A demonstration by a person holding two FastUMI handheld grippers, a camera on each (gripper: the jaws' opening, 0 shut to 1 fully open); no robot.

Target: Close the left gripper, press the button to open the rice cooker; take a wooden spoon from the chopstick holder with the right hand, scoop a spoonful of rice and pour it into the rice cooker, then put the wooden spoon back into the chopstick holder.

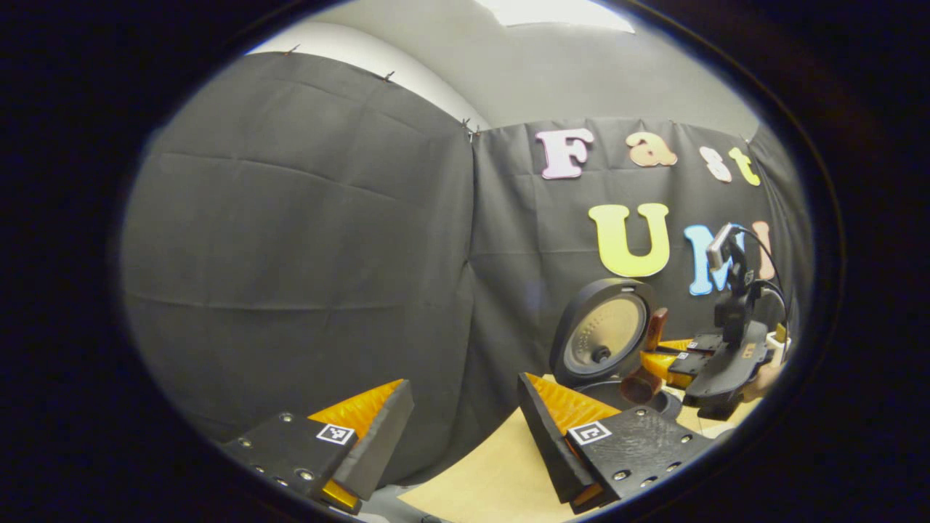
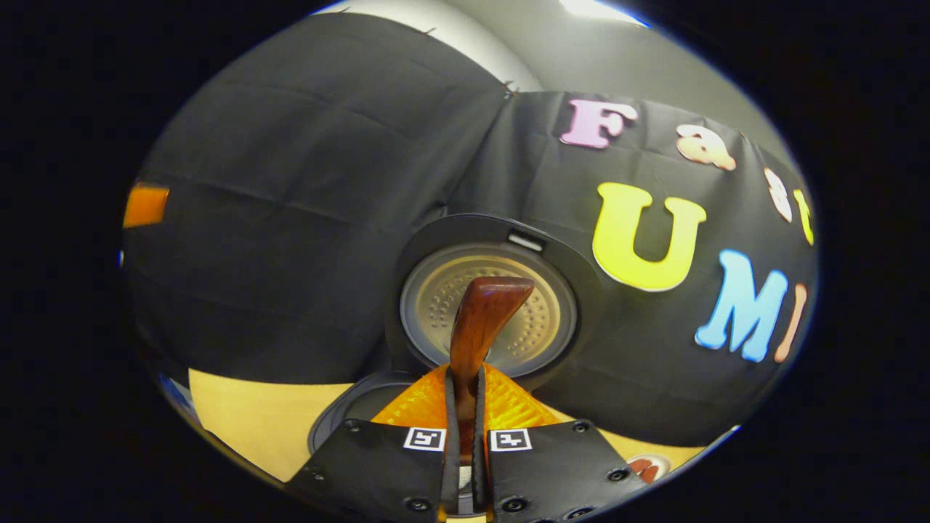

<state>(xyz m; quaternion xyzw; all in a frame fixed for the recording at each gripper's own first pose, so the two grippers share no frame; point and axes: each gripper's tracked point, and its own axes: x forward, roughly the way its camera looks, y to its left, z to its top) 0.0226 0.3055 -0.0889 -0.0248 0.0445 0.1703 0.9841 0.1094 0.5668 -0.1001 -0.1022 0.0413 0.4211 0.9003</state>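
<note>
- Fingers of the left gripper stand wide apart at the bottom of the left gripper view, and we see nothing between them; they hang above the near edge of the pale worktop, facing the black cloth wall.
- Further right in that view we find the rice cooker on the worktop, its round lid raised upright with the metal inner plate facing us and the pot rim below it.
- Just right of the lid, the right gripper reaches over the open pot, a dark wooden spoon between its fingers; a hand shows at its rear.
- In the right gripper view, we see the right gripper with its fingers narrow, both pressed on the wooden spoon, whose handle rises before the raised lid of the rice cooker.
- We cannot tell whether the spoon's bowl carries rice.
</note>
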